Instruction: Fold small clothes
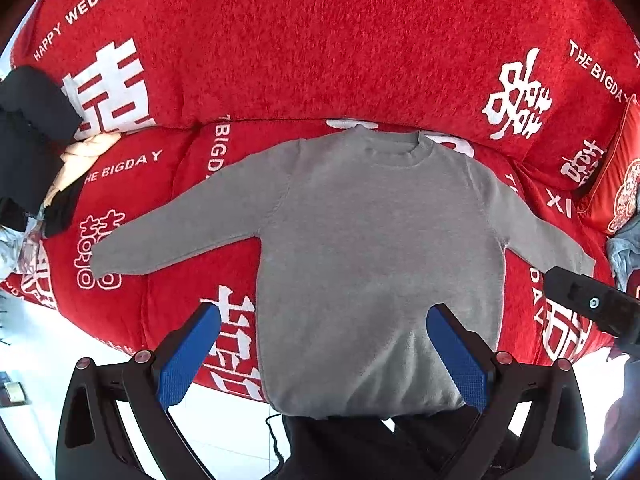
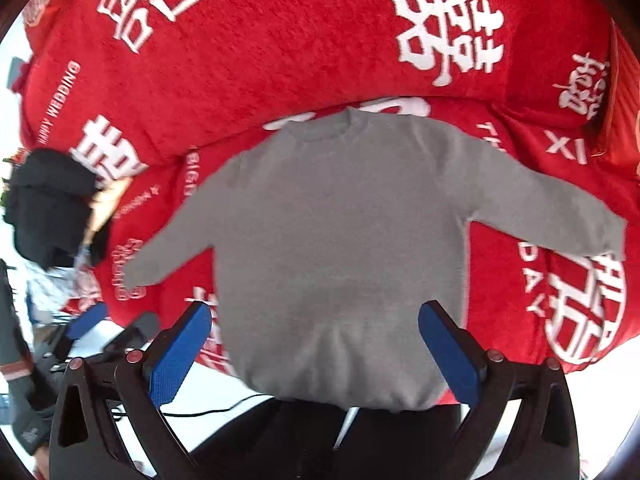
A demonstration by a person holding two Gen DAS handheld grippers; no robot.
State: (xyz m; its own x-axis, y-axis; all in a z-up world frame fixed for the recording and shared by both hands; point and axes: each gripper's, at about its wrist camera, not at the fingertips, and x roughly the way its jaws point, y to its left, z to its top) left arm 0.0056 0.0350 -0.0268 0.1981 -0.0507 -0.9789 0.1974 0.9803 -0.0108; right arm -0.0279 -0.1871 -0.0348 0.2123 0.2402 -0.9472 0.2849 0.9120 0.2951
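My left hand-held gripper (image 1: 323, 324) and right hand-held gripper (image 2: 315, 320) both hover spread wide and empty at the bottom of their frames, just over the hem of the grey sweater (image 1: 376, 248). It lies flat across mid-frame on the red sofa cover (image 1: 304, 52), sleeves splayed outward, collar farthest away. I judge it best to pinch each sleeve's cuff and fold inward squarely.

Grey sweater (image 2: 340, 248) spread flat on red cover (image 2: 280, 48); right gripper (image 2: 316, 320) open.
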